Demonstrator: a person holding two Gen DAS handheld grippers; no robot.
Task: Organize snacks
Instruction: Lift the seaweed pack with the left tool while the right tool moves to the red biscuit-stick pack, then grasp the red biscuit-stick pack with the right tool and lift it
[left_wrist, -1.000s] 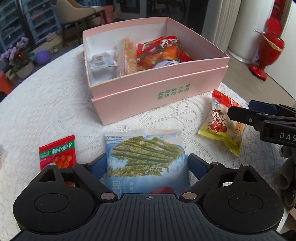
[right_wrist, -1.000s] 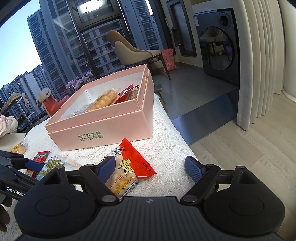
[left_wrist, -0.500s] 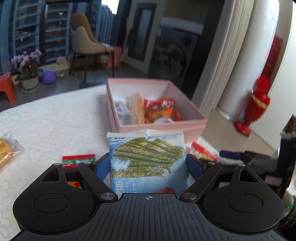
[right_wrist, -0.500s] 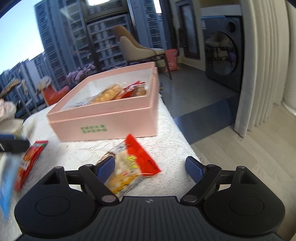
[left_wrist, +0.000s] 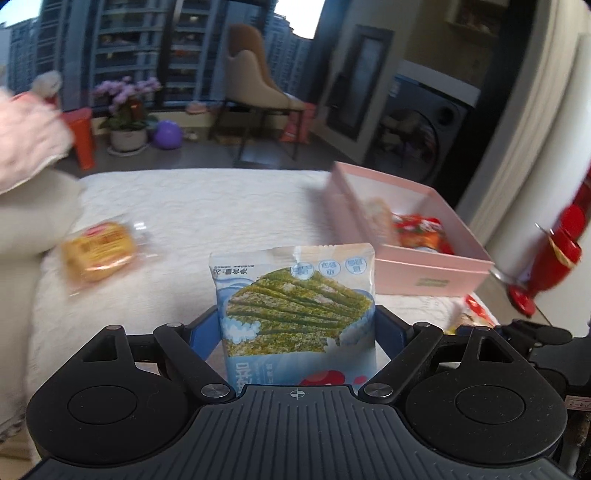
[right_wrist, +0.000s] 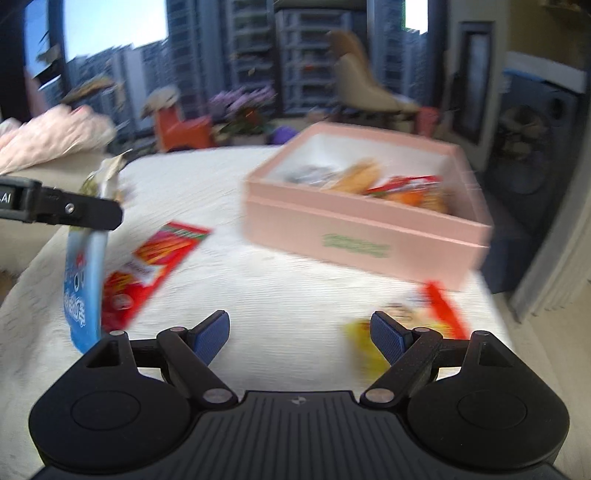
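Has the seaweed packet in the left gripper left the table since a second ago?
Yes. The seaweed packet, then flat on the lace cloth before the pink box, is now lifted upright in the left gripper, box off to the right.

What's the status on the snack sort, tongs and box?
Left tongs shut on seaweed packet, lifted off table. Right tongs open, empty. Pink box open, part filled. Nothing seen blocking the box.
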